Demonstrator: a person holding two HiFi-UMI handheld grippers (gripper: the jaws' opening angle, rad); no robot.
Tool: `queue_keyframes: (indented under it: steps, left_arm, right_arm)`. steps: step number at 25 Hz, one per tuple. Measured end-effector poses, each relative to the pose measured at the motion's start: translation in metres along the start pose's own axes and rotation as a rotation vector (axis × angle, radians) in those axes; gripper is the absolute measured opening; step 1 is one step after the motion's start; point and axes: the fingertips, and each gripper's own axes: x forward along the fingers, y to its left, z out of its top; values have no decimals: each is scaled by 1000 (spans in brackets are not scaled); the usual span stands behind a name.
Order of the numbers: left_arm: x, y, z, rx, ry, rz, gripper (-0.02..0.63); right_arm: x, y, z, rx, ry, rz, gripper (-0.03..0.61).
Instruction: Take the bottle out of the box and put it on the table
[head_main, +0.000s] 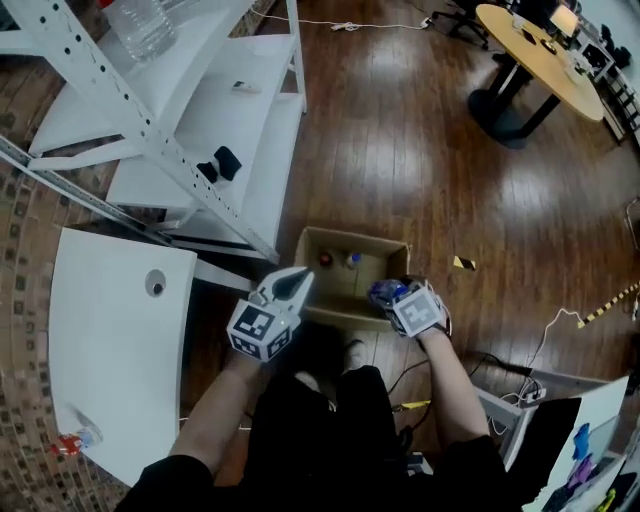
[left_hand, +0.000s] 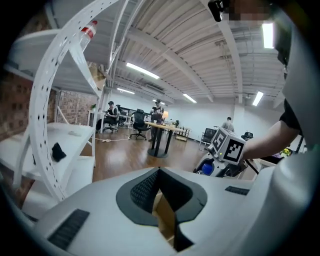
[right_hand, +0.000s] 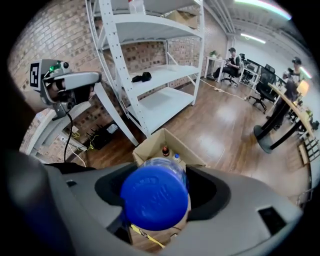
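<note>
A clear bottle with a blue cap (right_hand: 155, 197) sits between the jaws of my right gripper (head_main: 388, 294), which is shut on it and holds it above the open cardboard box (head_main: 383, 262) on the floor. Its cap faces the right gripper view's camera. Two small bottles stand in the box, one red-capped (head_main: 325, 260) and one pale-capped (head_main: 352, 260). My left gripper (head_main: 290, 282) hovers over the box's near left corner, its jaws closed to a point with nothing held. The white table (head_main: 110, 340) lies to the left.
A white metal shelf rack (head_main: 200, 120) stands behind the box, with a large clear bottle (head_main: 145, 25) on top. A small red-labelled bottle (head_main: 75, 440) lies on the table's near corner. Cables (head_main: 545, 340) trail over the wooden floor at the right. A round table (head_main: 535, 60) stands far back.
</note>
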Motion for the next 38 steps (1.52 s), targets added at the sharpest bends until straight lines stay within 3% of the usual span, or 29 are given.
queue_keyframes:
  steps: [5, 10, 15, 25, 32, 38]
  left_arm:
    - [-43, -20, 91, 21, -51, 27, 2]
    - [-110, -22, 126, 1, -88, 110, 3]
    - [-172, -2, 148, 15, -134, 292, 3]
    - [-282, 2, 197, 78, -263, 639, 2]
    - [-388, -6, 195, 92, -320, 930, 3]
    - [-487, -26, 164, 59, -348, 1146, 3]
  right_arm:
    - [-60, 34, 28, -126, 25, 38, 319]
    - [-110, 69, 55, -273, 65, 76, 319]
    - [-147, 104, 81, -451, 90, 105, 319]
    - [-177, 215, 164, -919, 48, 260, 319]
    - [-204, 324, 208, -1254, -32, 390, 319]
    - [-210, 430, 203, -1462, -28, 499, 319]
